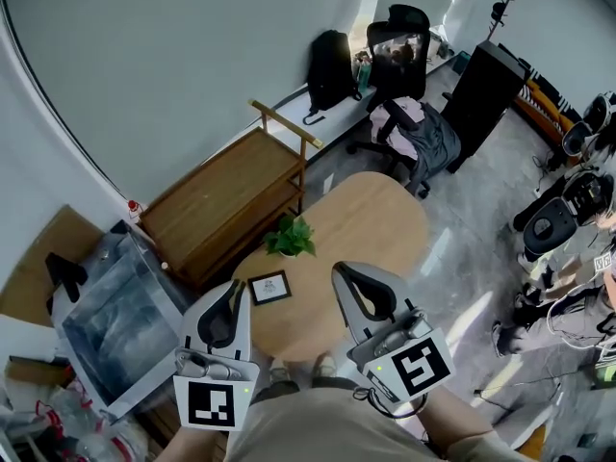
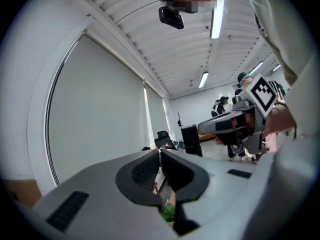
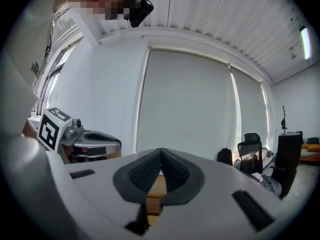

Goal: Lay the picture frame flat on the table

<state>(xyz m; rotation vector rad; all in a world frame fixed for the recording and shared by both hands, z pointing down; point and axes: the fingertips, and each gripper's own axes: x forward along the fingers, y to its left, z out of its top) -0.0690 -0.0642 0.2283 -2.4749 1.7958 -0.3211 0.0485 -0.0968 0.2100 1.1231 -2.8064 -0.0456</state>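
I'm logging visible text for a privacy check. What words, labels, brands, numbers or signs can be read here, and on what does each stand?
No text can be read in any view.
picture frame: a small print inside, too small to read.
left gripper and right gripper: black-and-white square markers only, no words or numbers.

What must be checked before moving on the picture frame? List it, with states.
1. Picture frame in view on the table: ok.
2. Frame already lying flat: cannot tell.
3. Plant apart from the frame: ok.
4. Left gripper empty: ok.
5. Right gripper empty: ok.
6. Jaws open for a grasp: not ok, both pairs shut.
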